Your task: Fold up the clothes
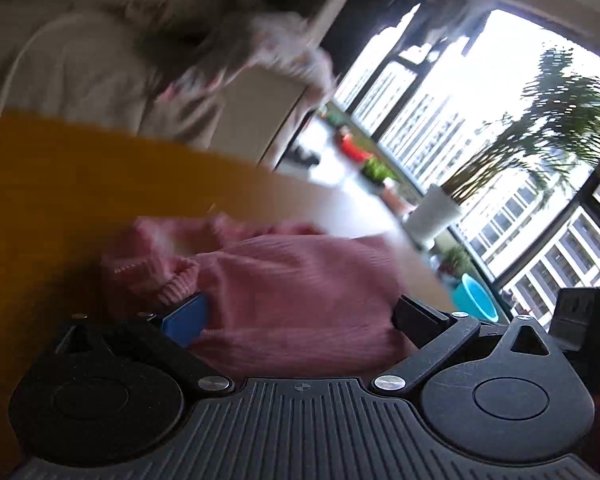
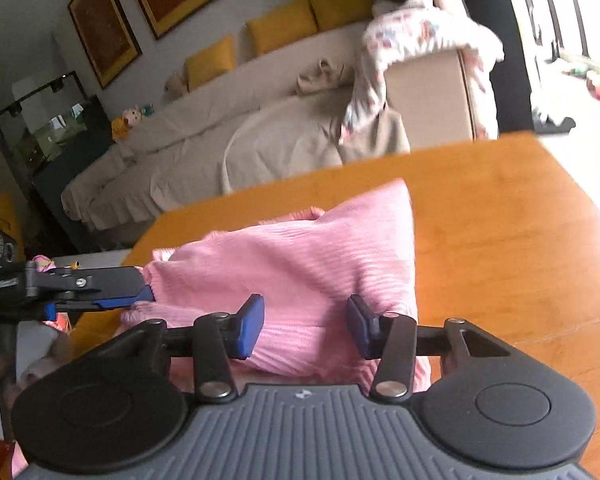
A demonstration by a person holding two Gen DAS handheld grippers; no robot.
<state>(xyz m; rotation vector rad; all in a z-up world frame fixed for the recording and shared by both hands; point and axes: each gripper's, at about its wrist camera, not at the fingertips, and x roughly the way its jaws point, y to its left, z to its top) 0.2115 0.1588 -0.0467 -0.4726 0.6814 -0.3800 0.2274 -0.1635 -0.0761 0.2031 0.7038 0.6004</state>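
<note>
A pink ribbed knit sweater lies bunched on the orange wooden table. My right gripper sits low over its near part, with the jaws partly apart and fabric running between and under the blue pads. No pinch shows in the cloth. In the blurred left wrist view, my left gripper is spread wide with the sweater and its ribbed cuff between the fingers. From the right wrist view, the left gripper touches the sweater's left edge.
Behind the table stands a beige sofa with yellow cushions and a floral garment draped over its arm. A dark stand sits to the left. Large windows, potted plants and a blue tub lie beyond the table's far end.
</note>
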